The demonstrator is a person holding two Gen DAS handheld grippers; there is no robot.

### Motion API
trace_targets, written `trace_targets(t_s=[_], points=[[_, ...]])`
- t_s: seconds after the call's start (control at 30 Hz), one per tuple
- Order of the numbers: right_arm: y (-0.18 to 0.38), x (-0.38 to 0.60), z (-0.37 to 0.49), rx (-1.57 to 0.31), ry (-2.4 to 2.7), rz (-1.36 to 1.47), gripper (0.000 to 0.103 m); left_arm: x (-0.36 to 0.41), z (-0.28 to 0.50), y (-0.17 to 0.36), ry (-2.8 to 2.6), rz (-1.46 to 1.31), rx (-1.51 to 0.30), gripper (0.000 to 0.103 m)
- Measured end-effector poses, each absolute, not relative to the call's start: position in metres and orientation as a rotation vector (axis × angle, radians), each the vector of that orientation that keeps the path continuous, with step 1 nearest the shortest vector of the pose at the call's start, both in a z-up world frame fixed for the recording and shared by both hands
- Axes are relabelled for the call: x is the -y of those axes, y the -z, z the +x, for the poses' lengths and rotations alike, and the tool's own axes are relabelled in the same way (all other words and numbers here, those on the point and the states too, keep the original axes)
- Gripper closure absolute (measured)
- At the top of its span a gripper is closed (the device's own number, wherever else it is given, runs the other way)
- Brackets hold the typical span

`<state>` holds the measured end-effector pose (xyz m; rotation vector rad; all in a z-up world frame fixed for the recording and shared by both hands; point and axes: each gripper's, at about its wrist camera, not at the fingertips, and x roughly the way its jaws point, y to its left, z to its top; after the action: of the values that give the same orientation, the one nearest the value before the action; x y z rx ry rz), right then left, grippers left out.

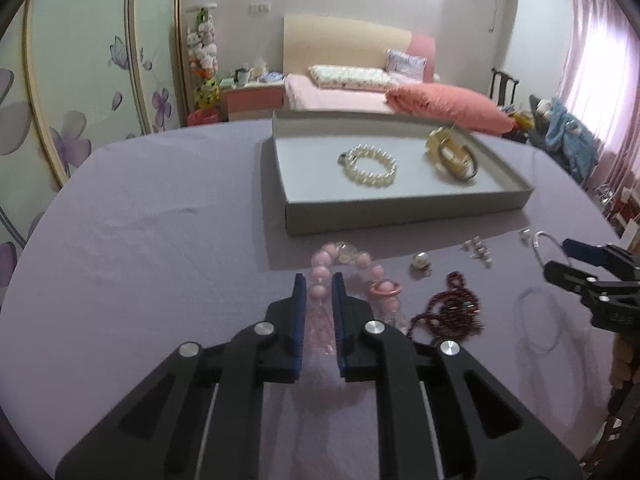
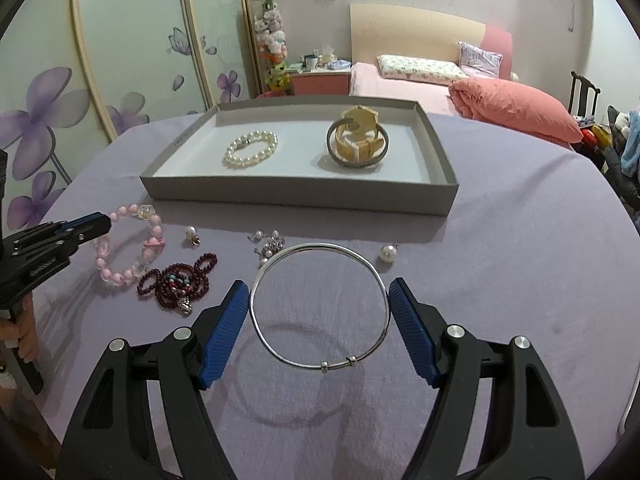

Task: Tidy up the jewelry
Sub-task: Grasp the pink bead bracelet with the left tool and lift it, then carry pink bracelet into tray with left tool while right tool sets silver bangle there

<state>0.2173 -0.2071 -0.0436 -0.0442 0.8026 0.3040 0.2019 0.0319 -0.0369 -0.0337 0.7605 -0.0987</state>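
A silver bangle hangs above the purple tablecloth, braced across its width between the right gripper's wide-spread pads, seemingly bound for the grey tray holding a pearl bracelet and a beige-and-grey cuff. The left gripper's narrow jaws pinch a pink bead bracelet.

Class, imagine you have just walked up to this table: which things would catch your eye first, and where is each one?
First, the silver bangle, held off the purple cloth between the right gripper's blue fingers. Next, the grey tray at the far side, holding a pearl bracelet on its left and a yellowish bangle on its right. Nearer left, the left gripper closes around a pink bead bracelet.
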Motion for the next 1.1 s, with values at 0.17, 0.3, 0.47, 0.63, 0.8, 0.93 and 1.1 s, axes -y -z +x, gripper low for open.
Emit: trace_targets(t_s=[0.17,0.3,0.47,0.63,0.8,0.93,1.1], points=[[0.035,0.208,0.213,-0.773,-0.308,-0.044,0.031,-0.035,0.19,0.014,0.134,-0.069,-0.697,0.09],[0.028,0.21,0.211,-0.747,-0.307,-0.043,0.031,-0.035,0.182,-0.004,0.152,-0.085,-0.649,0.09],[0.022,0.212,0.209,-0.723,-0.306,-0.044,0.031,-0.034,0.176,-0.019,0.157,-0.094,-0.601,0.09],[0.021,0.212,0.209,-0.715,-0.306,-0.044,0.031,-0.031,0.172,-0.024,0.16,-0.091,-0.584,0.09],[0.02,0.212,0.209,-0.71,-0.303,-0.045,0.031,-0.028,0.171,-0.026,0.168,-0.089,-0.577,0.09],[0.01,0.216,0.214,-0.676,-0.281,-0.037,0.031,-0.028,0.172,-0.033,0.17,-0.089,-0.556,0.09],[-0.014,0.218,0.221,-0.582,-0.244,-0.032,0.031,-0.025,0.181,-0.052,0.176,-0.092,-0.509,0.09]])
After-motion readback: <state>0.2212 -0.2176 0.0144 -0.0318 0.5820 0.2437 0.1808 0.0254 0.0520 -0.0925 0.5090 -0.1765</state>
